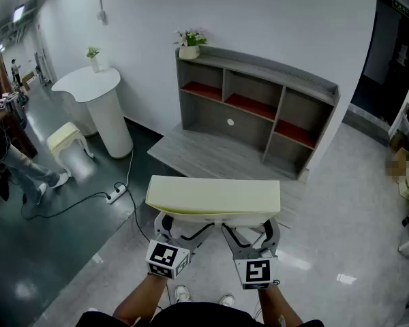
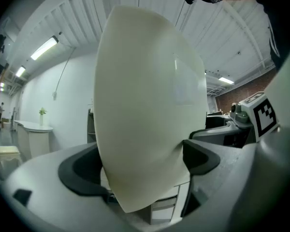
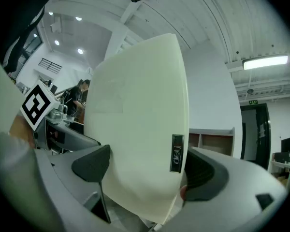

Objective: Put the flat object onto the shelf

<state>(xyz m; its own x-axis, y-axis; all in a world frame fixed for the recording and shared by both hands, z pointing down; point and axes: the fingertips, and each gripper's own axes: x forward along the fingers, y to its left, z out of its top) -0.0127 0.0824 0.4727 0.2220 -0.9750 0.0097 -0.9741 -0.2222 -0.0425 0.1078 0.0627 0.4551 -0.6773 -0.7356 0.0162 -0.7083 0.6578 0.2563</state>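
Observation:
The flat object [image 1: 215, 195] is a thick cream-coloured slab held level in front of me, above the floor. My left gripper [image 1: 184, 225] grips its near left edge and my right gripper [image 1: 249, 229] its near right edge. In the left gripper view the slab [image 2: 145, 110] fills the gap and both dark pads [image 2: 199, 156] press on it. The right gripper view shows the slab [image 3: 140, 124], with a small dark label, clamped between the pads [image 3: 205, 173]. The grey shelf [image 1: 259, 107] with red-floored compartments stands ahead against the white wall, well beyond the slab.
A grey low platform [image 1: 211, 157] lies before the shelf. A potted plant [image 1: 189, 46] sits on the shelf's top left end. At left are a white pedestal table [image 1: 95, 87], a pale stool [image 1: 68, 142], a power strip with cable [image 1: 116, 193] and a person [image 1: 13, 162].

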